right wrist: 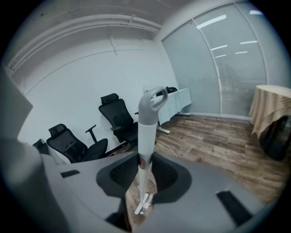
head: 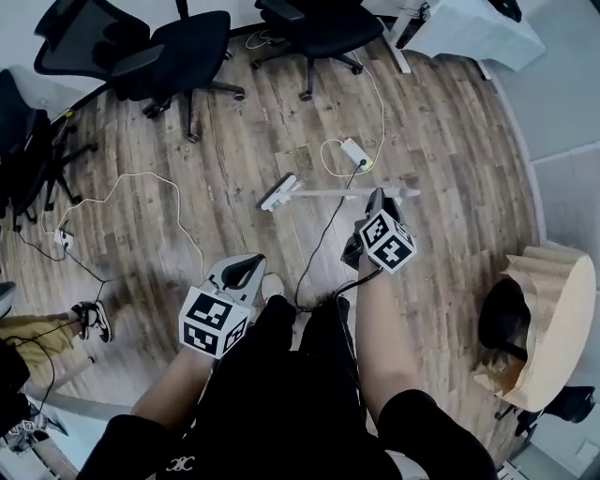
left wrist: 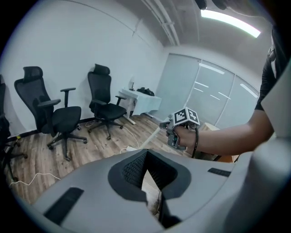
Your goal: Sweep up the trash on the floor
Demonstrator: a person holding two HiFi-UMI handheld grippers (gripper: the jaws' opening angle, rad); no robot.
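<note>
On the wood-plank floor [head: 450,159], mid-frame in the head view: one white broom [head: 323,193], its sweeping head toward 9 o'clock and its grip end toward 3 o'clock. Right gripper [head: 374,202]: clenched on the broom's pole. In the right gripper view [right wrist: 143,182] the pole [right wrist: 146,132] stands between the jaws, looped grip uppermost and head below. Left gripper [head: 246,272]: at 7 o'clock from the right one, apart from the broom. In its own view [left wrist: 152,191] the jaws are drawn together with nothing between them, and the right gripper [left wrist: 175,129] shows beyond at 1 o'clock. White power strip [head: 356,152] with cable: on the floor at 12 o'clock from the right gripper, just beyond the broom. Black office chairs [head: 183,52]: several, at 11 to 12 o'clock. Table under a pale cloth [head: 473,28]: at 1 o'clock. Cardboard box [head: 553,319] with a black bag beside it: at 4 o'clock. Loose white cable [head: 141,178]: at 9 to 10 o'clock. Another person's shoe [head: 94,321]: at 8 o'clock, at the frame edge.
</note>
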